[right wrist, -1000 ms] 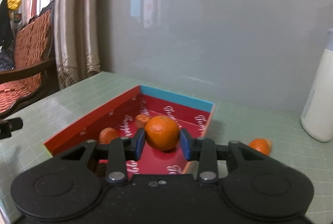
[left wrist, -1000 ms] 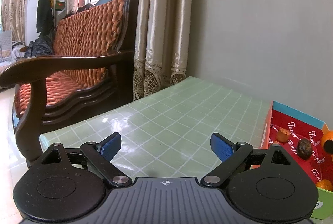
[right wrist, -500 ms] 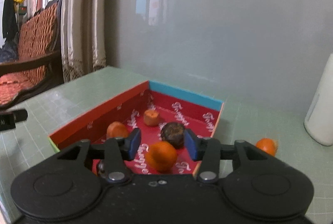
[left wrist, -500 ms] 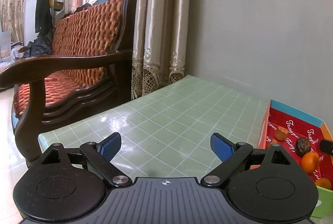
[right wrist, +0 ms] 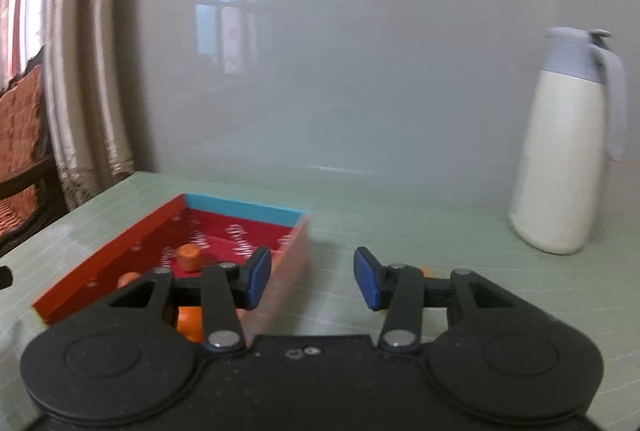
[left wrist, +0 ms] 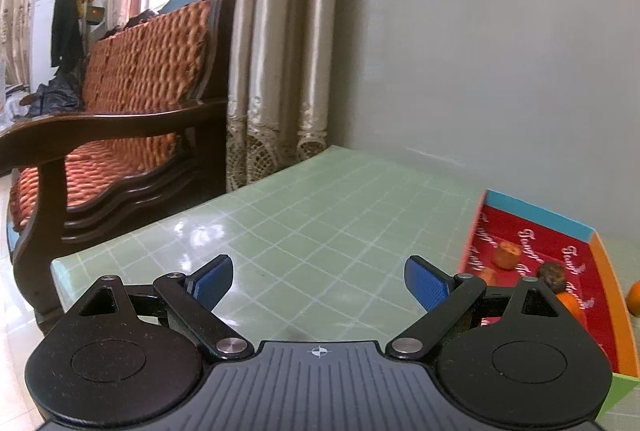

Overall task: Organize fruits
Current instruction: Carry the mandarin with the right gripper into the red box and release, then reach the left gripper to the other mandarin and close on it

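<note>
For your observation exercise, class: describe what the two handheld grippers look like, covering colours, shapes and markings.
Both look alike. The left gripper has a black ribbed body with a small crosshair mark, two round black discs, black link bars with silver rivets, and blue textured pads. The right gripper has the same discs, bars and blue pads. No cables or sleeves show.

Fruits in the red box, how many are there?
4 show in the left view: an orange stub near the back, a small orange piece beside it, a dark fruit, an orange nearest. The left gripper may hide more.
</note>
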A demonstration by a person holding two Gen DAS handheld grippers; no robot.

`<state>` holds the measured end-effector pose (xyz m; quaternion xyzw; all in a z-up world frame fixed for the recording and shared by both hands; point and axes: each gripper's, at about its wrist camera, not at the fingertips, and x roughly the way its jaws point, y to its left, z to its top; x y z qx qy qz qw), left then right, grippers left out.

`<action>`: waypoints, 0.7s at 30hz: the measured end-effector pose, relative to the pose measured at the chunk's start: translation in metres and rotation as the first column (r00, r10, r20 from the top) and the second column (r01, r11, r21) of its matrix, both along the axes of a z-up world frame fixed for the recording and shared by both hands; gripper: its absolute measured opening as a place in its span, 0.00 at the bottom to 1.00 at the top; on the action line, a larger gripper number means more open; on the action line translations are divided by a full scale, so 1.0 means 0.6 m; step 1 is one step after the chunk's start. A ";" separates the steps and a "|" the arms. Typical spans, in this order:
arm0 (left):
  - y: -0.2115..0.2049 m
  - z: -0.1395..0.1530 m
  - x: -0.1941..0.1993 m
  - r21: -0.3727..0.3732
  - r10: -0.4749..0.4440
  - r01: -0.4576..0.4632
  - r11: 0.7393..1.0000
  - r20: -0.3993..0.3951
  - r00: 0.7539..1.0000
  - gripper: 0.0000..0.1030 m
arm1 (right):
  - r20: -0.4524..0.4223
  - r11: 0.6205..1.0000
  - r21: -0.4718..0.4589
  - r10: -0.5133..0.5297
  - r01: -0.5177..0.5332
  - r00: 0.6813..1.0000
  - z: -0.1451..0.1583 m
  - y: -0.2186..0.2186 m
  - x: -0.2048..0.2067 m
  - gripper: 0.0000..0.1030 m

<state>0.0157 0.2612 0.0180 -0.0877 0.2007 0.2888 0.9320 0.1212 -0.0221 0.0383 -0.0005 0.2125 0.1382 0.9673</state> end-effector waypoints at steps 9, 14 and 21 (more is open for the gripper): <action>-0.078 0.011 0.027 0.015 -0.080 0.080 0.997 0.012 0.997 0.89 | -0.002 0.996 -0.008 -0.087 0.087 0.996 0.002 -0.103 -0.007 0.44; -0.143 0.013 0.052 0.049 -0.153 0.153 0.987 0.008 0.988 0.89 | -0.006 0.989 0.002 -0.151 0.151 0.989 0.002 -0.170 -0.010 0.44; -0.235 0.021 0.085 0.059 -0.257 0.254 0.965 0.049 0.965 0.89 | -0.026 0.972 0.024 -0.234 0.234 0.972 -0.004 -0.250 -0.013 0.44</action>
